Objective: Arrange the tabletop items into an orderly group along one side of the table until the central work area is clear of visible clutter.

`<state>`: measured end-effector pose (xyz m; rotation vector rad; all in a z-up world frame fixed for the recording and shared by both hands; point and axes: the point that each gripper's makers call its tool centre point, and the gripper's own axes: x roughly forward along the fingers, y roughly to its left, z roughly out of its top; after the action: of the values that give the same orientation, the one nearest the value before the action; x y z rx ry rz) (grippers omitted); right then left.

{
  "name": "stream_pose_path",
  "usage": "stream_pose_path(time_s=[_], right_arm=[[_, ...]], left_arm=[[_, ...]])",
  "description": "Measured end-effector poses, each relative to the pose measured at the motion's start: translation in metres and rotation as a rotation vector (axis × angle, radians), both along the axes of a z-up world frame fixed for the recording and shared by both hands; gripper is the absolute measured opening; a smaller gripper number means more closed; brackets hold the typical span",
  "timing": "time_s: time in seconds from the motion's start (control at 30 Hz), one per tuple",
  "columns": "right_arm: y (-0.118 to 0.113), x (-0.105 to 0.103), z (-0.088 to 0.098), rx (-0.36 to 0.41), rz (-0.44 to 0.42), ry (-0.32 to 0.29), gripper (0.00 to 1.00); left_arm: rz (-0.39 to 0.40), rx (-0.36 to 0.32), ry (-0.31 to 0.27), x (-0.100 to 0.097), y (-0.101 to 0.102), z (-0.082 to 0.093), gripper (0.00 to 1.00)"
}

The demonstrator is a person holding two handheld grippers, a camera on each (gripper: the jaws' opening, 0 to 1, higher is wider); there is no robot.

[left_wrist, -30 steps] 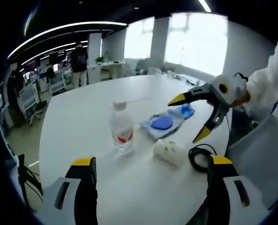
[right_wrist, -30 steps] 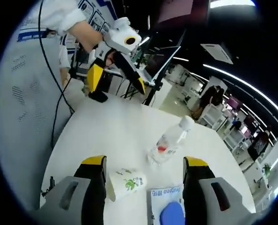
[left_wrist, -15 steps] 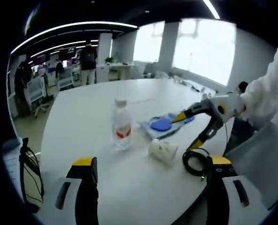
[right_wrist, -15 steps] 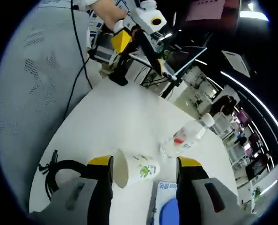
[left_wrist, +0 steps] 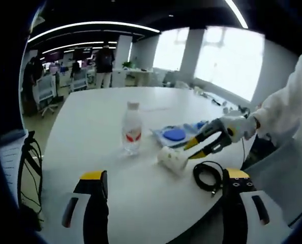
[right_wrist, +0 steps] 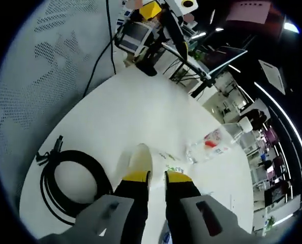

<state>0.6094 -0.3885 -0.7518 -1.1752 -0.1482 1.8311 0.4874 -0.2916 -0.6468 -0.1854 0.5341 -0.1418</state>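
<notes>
In the left gripper view, the left gripper [left_wrist: 161,178] is held with jaws spread wide above the desk [left_wrist: 90,127]. A water bottle [left_wrist: 131,127] stands upright mid-desk. To its right, a paper cup [left_wrist: 171,157] lying on its side is clamped by the right gripper [left_wrist: 189,148]. A coiled black cable [left_wrist: 208,176] lies at the near edge.

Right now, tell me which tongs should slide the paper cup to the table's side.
Right. The right tongs are already pinched on the paper cup lying on its side, while the left tongs hang open, well short of it.
</notes>
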Motion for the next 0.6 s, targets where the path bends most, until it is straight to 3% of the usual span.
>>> stream_pose_path(time_s=[0.13,0.27,0.43,0.5,0.6], right_arm=[[0.004,0.006,0.004,0.010,-0.091,0.076,0.01],[0.012,0.009,0.015,0.036,-0.128,0.117,0.00],[0.022,0.018,0.035,0.046,-0.227,0.222,0.00],[0.026,0.023,0.043,0.062,-0.242,0.229,0.00],[0.032,0.034,0.046,0.055,-0.321,0.315,0.00]], left_arm=[[0.012,0.001,0.003,-0.006,0.003,0.000,0.89],[0.030,0.001,-0.011,-0.005,0.005,0.006,0.88],[0.035,0.003,-0.016,-0.003,0.001,0.010,0.87],[0.030,0.008,-0.013,-0.003,-0.001,0.010,0.87],[0.018,0.014,-0.009,-0.003,-0.004,0.010,0.87]])
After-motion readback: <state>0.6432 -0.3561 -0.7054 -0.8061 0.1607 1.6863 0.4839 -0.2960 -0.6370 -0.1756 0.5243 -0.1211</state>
